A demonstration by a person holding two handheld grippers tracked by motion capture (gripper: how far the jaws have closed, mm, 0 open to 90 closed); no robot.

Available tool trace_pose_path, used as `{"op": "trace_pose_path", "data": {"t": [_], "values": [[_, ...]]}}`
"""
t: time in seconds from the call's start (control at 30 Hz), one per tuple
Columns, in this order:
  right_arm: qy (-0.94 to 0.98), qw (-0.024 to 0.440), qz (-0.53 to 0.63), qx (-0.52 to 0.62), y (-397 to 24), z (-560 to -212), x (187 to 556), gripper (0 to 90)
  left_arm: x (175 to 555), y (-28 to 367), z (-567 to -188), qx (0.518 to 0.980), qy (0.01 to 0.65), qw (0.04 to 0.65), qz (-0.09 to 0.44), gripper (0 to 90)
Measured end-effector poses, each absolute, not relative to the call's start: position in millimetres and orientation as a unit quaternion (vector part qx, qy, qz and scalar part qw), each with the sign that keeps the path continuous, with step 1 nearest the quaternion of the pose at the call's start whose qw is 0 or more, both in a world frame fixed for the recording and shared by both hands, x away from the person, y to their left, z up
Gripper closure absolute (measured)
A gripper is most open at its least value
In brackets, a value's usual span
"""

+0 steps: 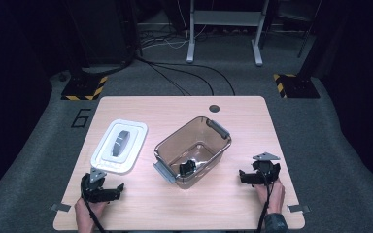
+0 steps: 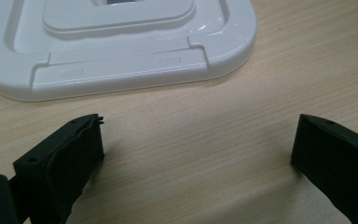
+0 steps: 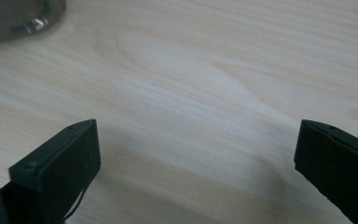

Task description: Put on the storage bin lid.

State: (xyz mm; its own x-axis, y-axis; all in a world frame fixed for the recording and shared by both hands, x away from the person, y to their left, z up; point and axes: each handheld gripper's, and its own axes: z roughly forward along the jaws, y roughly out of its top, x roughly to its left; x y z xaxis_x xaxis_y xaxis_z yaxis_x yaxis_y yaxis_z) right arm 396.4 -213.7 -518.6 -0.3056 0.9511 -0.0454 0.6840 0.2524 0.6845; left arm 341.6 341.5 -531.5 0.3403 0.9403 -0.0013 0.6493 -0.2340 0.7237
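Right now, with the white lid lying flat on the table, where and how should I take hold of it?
Probably by the raised grey handle in the middle of the white lid, coming from straight above. The lid lies flat on the table, so its low rim offers little to pinch, while the handle stands proud. The left claw is nearest and open; turn it so the jaws span the handle's narrow width.

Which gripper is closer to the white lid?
Left. The left gripper sits just below the near edge of the white lid. The right gripper is far across the table, beyond the clear box.
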Motion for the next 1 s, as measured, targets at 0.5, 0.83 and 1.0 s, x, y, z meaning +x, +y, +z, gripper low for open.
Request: {"op": "trace_pose_path", "data": {"t": [0.5, 0.83, 1.0], "values": [[0.748, 0.229, 0.315, 0.537, -220.9, -528.9, 387.6, 0.0, 340.5, 341.1, -529.3, 0.753, 0.536, 0.313, 0.217, 1.1], [0.749, 0.228, 0.315, 0.537, -221.2, -528.9, 388.3, 0.0, 346.0, 340.8, -503.2, 0.757, 0.523, 0.332, 0.208, 0.0], [0.745, 0.228, 0.316, 0.541, -220.6, -529.0, 388.7, 0.0, 356.1, 340.3, -491.2, 0.759, 0.518, 0.333, 0.214, 0.0]]}}
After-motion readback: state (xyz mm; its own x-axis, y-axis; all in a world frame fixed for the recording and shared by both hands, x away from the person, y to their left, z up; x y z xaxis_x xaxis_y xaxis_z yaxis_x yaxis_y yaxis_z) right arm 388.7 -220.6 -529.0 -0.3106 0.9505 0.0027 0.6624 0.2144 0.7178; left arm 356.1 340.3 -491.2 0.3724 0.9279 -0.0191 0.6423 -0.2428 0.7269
